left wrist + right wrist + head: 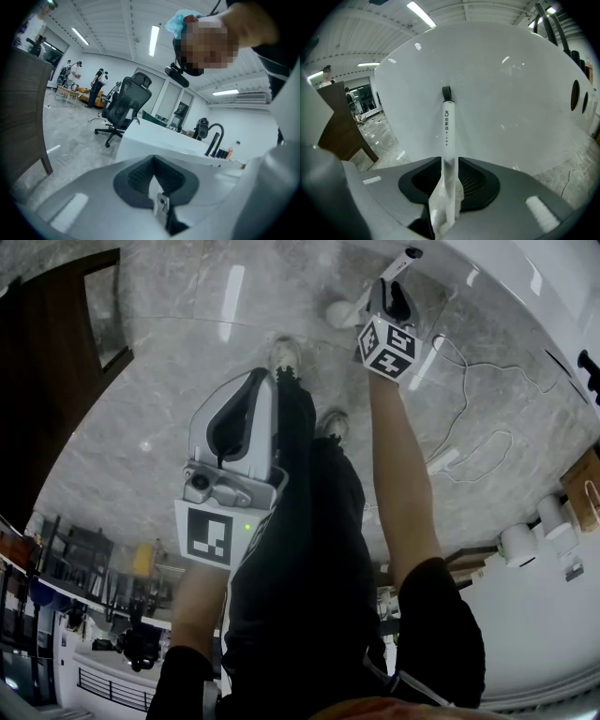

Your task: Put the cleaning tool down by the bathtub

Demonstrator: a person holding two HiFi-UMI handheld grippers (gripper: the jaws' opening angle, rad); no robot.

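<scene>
1. Two pads of my right gripper (450, 161) stand slightly apart. The cleaning tool (448, 126) rises upright between them, and I judge that they no longer squeeze it.
2. Its thin white shaft runs up from the pads, and the dark loop (446, 93) at its top rests against the bathtub (501, 93), on the curved white wall.
3. In the head view, what looks like its round head (339, 313) sits on the floor (141, 381), just beside the bathtub's foot.
4. I expect the tool to be light, stiff and smooth. It is slim enough to twist in the pads, and it is likely to slide sideways along the bathtub's glossy wall. I would take hold on the lower shaft, square across both pads and away from the loop.
5. The jaws of my left gripper (153, 161) are together with nothing between them. It is held well apart from the bathtub.
</scene>
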